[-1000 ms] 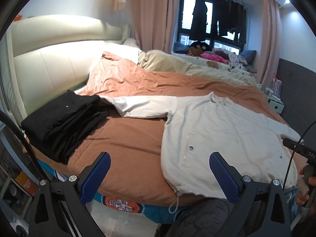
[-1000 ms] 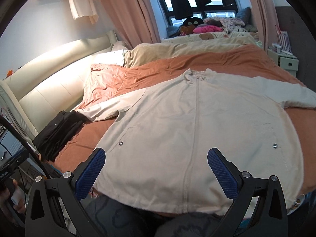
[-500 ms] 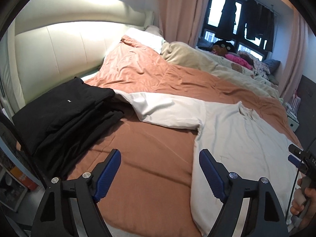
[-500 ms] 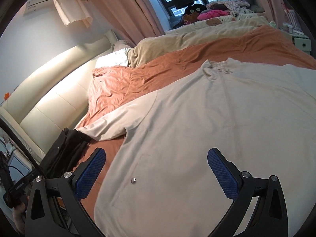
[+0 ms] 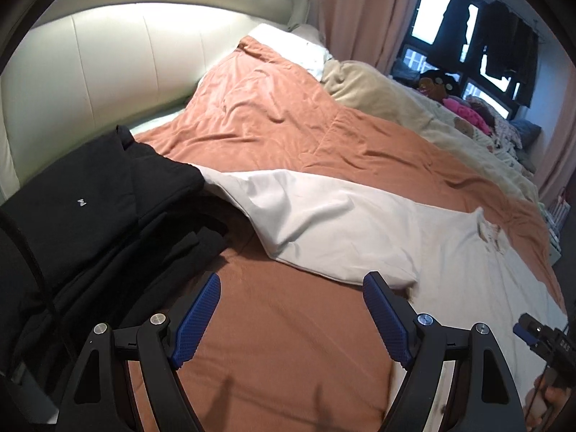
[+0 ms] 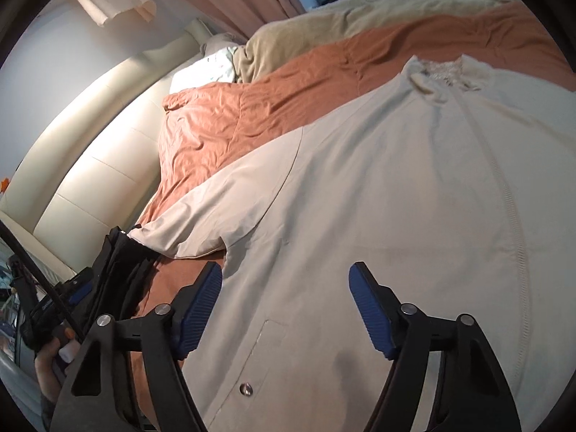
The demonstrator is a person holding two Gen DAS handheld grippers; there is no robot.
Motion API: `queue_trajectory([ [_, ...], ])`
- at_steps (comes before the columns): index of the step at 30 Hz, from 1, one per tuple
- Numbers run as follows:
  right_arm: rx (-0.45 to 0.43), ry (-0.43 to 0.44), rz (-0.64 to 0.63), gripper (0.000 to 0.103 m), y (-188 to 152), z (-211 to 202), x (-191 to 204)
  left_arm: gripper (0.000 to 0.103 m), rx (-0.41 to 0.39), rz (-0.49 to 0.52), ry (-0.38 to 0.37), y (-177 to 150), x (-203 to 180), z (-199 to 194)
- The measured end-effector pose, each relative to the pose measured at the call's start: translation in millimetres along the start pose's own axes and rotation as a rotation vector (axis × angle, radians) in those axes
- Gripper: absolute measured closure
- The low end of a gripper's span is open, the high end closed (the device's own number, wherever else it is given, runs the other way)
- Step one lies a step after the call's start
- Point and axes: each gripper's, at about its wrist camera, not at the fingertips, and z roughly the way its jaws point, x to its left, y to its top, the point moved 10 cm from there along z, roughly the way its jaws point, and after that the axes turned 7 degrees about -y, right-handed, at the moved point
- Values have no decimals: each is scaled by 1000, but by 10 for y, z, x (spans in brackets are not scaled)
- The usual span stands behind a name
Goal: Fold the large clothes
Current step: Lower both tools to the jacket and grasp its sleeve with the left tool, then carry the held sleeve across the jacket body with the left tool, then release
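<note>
Only the left wrist view shows the whole black folded pile (image 5: 90, 223) at left, the cream jacket (image 5: 450, 252) stretching its sleeve (image 5: 309, 223) to touch it. Bare orange bedspread (image 5: 288, 342) fills the lower middle under the left gripper (image 5: 291, 313), jaws released. The right wrist view shows the jacket's zip (image 6: 514, 216) and collar (image 6: 446, 72); the right gripper (image 6: 284, 306), jaws just narrowing yet empty, hangs above its front near the armpit edge.

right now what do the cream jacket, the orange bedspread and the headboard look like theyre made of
Cream jacket: thin woven cloth, matte, lies flat with soft creases; metal snap. Orange bedspread: soft fabric with a faint sheen on its wrinkles, possibly velvety. Headboard: smooth padded leather or imitation, seamed panels.
</note>
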Motion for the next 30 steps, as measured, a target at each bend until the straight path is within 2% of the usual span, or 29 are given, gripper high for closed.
queue_trajectory([
  [8, 80, 41, 42, 55, 318, 554, 75, 20, 27, -39, 43, 292, 206, 659],
  [10, 104, 55, 55, 56, 355, 701, 76, 20, 47, -41, 34, 339, 212, 821],
  [13, 126, 72, 71, 58, 403, 880, 91, 20, 67, -59, 81, 367, 296, 1061],
  [16, 156, 95, 82, 68, 424, 1073, 138, 21, 109, -72, 108, 333, 373, 1340],
  [17, 162, 103, 87, 70, 426, 1116, 156, 24, 115, -78, 121, 321, 404, 1407],
  [18, 169, 110, 93, 75, 429, 1167, 174, 37, 120, -89, 128, 311, 437, 1467],
  [19, 177, 115, 99, 78, 430, 1219, 188, 54, 130, -110, 119, 301, 459, 1525],
  [20, 186, 120, 103, 80, 436, 1281, 215, 66, 140, -137, 98, 297, 475, 1571],
  [21, 192, 127, 106, 81, 436, 1312, 232, 84, 145, -168, 83, 309, 498, 1598],
  [22, 200, 144, 110, 84, 444, 1353, 271, 92, 139, -176, 84, 329, 500, 1580],
  [24, 207, 180, 117, 85, 474, 1395, 328, 98, 105, -163, 76, 429, 447, 1510],
  [27, 212, 216, 133, 85, 523, 1480, 354, 99, 56, -96, 58, 632, 242, 1337],
  [30, 237, 231, 153, 85, 485, 1663, 332, 100, 16, -90, -7, 855, 12, 1128],
])
